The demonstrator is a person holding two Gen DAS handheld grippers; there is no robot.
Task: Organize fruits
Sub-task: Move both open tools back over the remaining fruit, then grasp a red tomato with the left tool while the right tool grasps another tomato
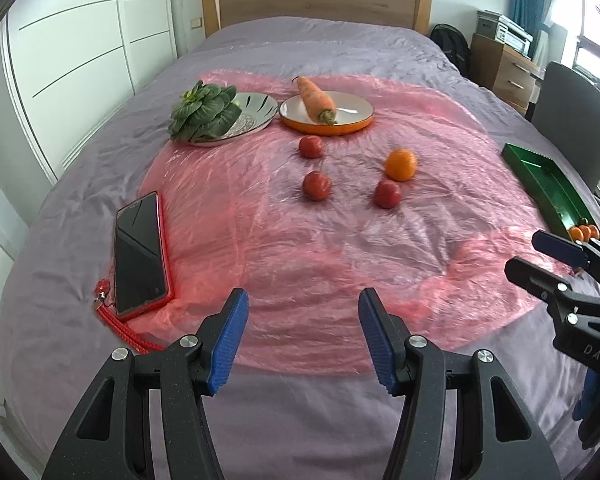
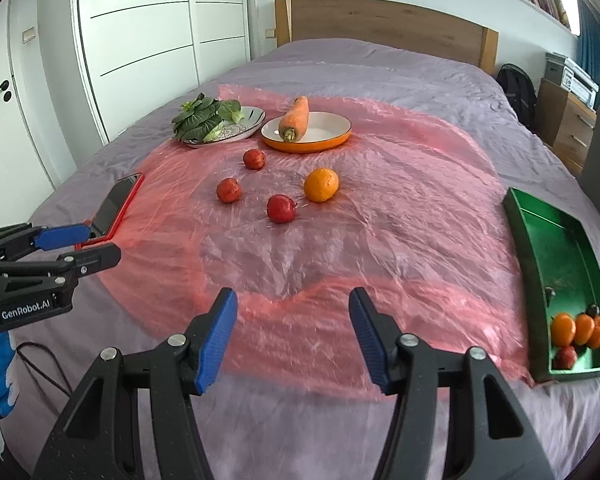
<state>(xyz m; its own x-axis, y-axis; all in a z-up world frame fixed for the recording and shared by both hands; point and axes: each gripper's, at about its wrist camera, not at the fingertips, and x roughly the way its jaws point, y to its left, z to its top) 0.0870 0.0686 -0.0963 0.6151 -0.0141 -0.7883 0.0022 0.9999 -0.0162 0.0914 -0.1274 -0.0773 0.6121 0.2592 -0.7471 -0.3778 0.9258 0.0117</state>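
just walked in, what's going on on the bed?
A person holds a gripper in each hand; the left gripper and right gripper are both open and empty above the pink plastic sheet. Three red fruits, such as the nearest one, and an orange lie loose on it. The green tray already holds a few fruits. A carrot sits on a plate.
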